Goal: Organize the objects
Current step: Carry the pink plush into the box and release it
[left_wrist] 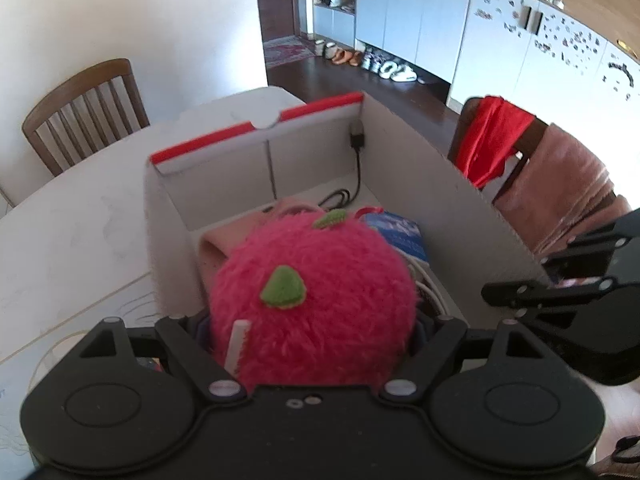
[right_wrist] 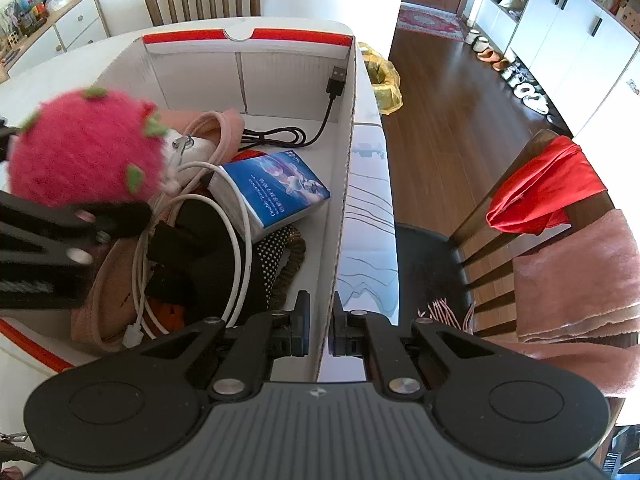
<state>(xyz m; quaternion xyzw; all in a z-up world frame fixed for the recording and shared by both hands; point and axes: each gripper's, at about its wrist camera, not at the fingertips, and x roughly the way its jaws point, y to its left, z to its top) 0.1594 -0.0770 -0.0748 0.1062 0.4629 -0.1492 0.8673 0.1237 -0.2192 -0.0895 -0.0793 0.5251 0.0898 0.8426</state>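
The left gripper [left_wrist: 312, 320] has its jaws clamped on a pink plush toy [left_wrist: 312, 300], a fuzzy ball with small green felt leaves, and holds it above the near end of the open cardboard box [right_wrist: 240, 68]. The toy is in the air over the box contents, not yet resting on them, as the right wrist view suggests.

The right gripper [right_wrist: 320, 328] has its jaws closed to a narrow gap on the box's right side wall, one finger inside and one outside; it seems to be steadying the box.

Inside the box already lie a blue packet [right_wrist: 272, 192], a white cable [right_wrist: 236, 248] looped over dark cloth items, a pink bag [right_wrist: 224, 128] and a black USB cable [right_wrist: 296, 132] with its plug leaning up the far corner. So the sorting looks well along: several things are in, and the toy is the piece in hand.

What is left, by my judgement, is to lower and release the toy. A yellow bag [right_wrist: 384, 80] lies on the white table [left_wrist: 80, 220] beyond the box; whether it belongs to the task I cannot tell.
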